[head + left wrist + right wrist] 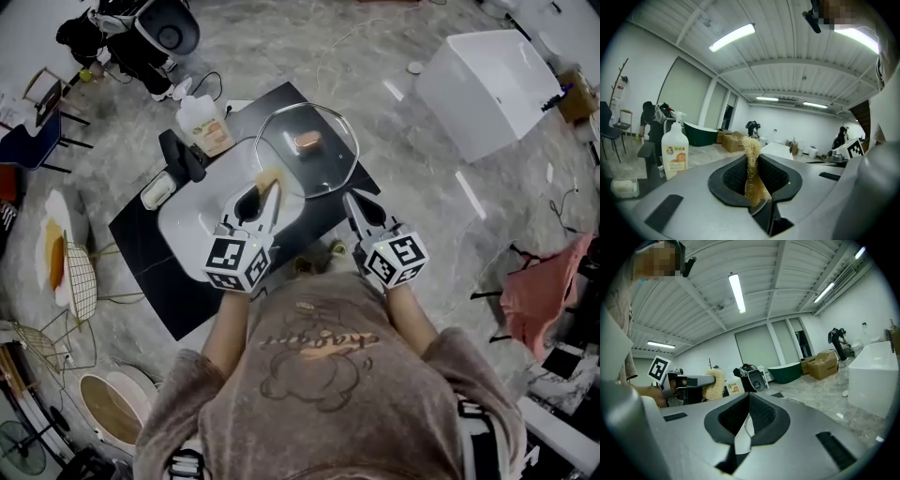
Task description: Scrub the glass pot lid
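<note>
Grey marble floor is running all round a black tabletop [155, 281] w/ a white sink [187, 230] set into it. At the sink's far-left corner a pump soap bottle [202, 123] [675, 153] is standing upright beside a black faucet [182, 155]. Its body is opaque w/ an orange label, so I can't tell how full it is. A small white tray [155, 192] is lying at the sink's left rim, contents too small to make out. What shows of the sink bowl is looking bare and white.

The person is standing at the near edge, tongs in each hand. The right tongs [354, 204] [746, 420] are pinching shut on the near rim of the glass pot lid [323, 173] [742, 437], w/ only a thin sliver of edge showing between the pads. The lid is hanging over the sink's right side and the tabletop, its brown knob [307, 141] facing up. The left tongs [262, 192] [757, 180] are clamping shut on a tan loofah scrubber [268, 178] [752, 168], fibres sticking out past the tips, right by the lid's left edge. Can't tell if it's touching.

Further back, a white box [487, 84] is sitting on the floor to the right, and cardboard boxes [733, 140] [822, 364] are sitting by a dark green tub [701, 133] [790, 371] along the far wall. Can't see inside any of them.
</note>
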